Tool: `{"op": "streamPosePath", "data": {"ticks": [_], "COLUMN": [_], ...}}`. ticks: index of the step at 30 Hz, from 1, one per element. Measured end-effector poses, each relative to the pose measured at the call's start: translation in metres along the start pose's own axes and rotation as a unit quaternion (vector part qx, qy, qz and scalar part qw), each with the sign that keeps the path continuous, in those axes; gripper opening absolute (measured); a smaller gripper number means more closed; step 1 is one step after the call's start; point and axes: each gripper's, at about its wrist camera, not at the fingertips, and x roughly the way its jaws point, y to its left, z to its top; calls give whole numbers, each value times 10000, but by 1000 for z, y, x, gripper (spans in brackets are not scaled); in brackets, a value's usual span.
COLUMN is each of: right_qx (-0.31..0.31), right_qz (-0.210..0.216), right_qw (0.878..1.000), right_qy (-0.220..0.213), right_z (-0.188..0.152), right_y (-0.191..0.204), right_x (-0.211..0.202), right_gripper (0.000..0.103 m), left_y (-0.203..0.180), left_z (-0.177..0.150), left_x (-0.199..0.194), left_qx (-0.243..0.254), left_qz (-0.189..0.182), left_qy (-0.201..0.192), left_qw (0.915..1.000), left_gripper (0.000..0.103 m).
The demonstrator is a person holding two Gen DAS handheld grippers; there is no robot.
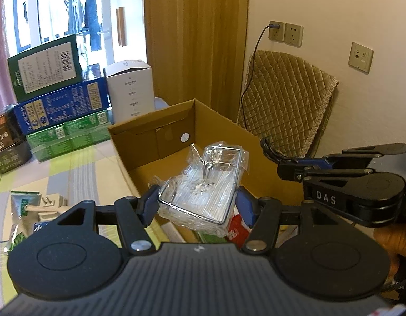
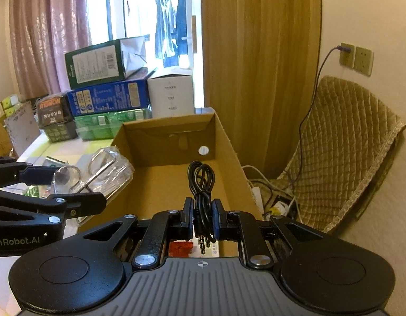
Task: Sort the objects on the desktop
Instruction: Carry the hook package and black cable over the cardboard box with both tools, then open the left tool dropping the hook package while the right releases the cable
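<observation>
A person holds two grippers over an open cardboard box (image 1: 176, 121) that stands at the right edge of a bench (image 1: 79, 168) covered in a green and grey checked cloth.

The left gripper (image 1: 197, 202) has its blue-padded fingers (image 1: 150, 202) pinching a clear plastic packet (image 1: 203, 187) with a wire frame inside. The packet hangs in the air above the near left part of the box.

The right gripper (image 2: 203, 217) has its fingers pressed close on a coiled black cable (image 2: 201, 181). The loops stick up past the fingertips and two metal jack plugs hang down behind them. The cable is held above the near end of the box, just right of the packet.

The box floor is mostly bare at the far end; a red-and-white item (image 1: 235, 230) lies at the near end under the grippers.

On the bench at the near left lie a beige plug (image 1: 49, 202) and a green packet (image 1: 21, 202). At the far left corner, green, blue and white cartons (image 1: 60, 100) are stacked by a window. To the right of the bench, a chair (image 2: 342, 144) with a quilted cover stands against the wall.
</observation>
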Motion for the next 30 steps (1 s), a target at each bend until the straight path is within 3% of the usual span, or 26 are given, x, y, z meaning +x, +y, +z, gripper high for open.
{"op": "streamPosePath", "data": {"ticks": [7, 19, 20, 23, 30], "right_qx": [-16, 230, 305, 429, 512], "right_qz": [-56, 273, 368, 337, 241], "right_qw": [9999, 9993, 9988, 9985, 9984], "right_qy": [97, 103, 58, -74, -39], "right_z": [1, 5, 8, 11, 2], "right_y": [-4, -1, -1, -4, -6], "right_x": [13, 24, 25, 21, 4], "right_gripper": [11, 11, 14, 55, 56], "left_y": [4, 38, 41, 49, 62], "left_z": [4, -10, -11, -19, -35], "left_x": [23, -3, -5, -12, -32], "left_qx": [-54, -308, -334, -389, -598], "left_qz": [-19, 360, 396, 491, 667], "left_qy": [-42, -180, -182, -177, -110], "left_qw": [10000, 9987, 9985, 9979, 9959], "left_gripper": [58, 58, 58, 64, 77]}}
